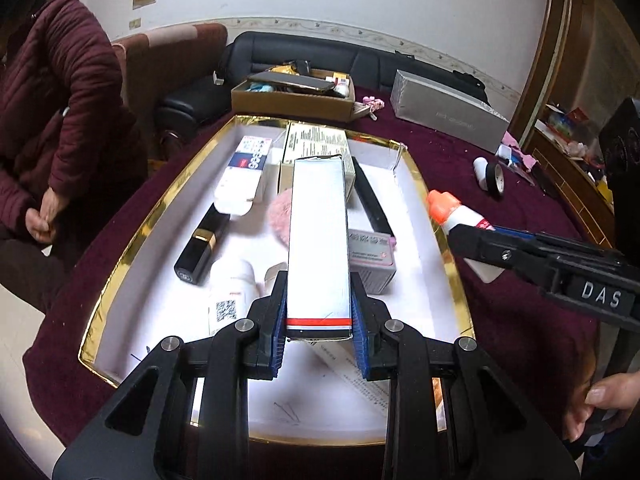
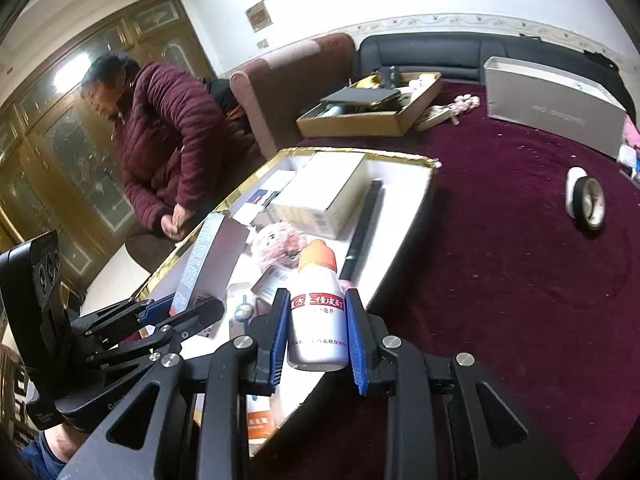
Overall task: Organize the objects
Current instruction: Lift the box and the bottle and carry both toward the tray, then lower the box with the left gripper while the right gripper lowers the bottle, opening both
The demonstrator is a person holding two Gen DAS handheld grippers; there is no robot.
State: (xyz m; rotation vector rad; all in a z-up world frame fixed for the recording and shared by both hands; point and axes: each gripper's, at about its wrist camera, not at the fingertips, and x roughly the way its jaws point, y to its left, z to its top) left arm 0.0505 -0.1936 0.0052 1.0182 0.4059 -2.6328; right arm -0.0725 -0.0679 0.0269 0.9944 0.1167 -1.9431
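Left gripper [image 1: 319, 322] clamped on the near end of a long silver carton [image 1: 318, 248], blue pads pressed to both sides; carton pointing toward 12 o'clock, raised above the gold-rimmed white tray [image 1: 448, 240]. Right gripper [image 2: 318, 340] clamped on a white bottle with an orange cap [image 2: 318, 300], cap toward 12 o'clock, hanging over the tray's right edge. Lying in the tray: black lipstick tube [image 1: 202, 250] at 10 o'clock of the carton's near end; pink puff [image 1: 280, 218] just left of the carton; cream box [image 2: 324, 196] toward the far end; black pen-like stick [image 2: 366, 224] along the right side. Roll of black tape [image 2: 592, 208] at 2 o'clock on the maroon cloth [image 2: 500, 280], well apart from the tray; cardboard box [image 2: 360, 120] beyond the tray at 12 o'clock.
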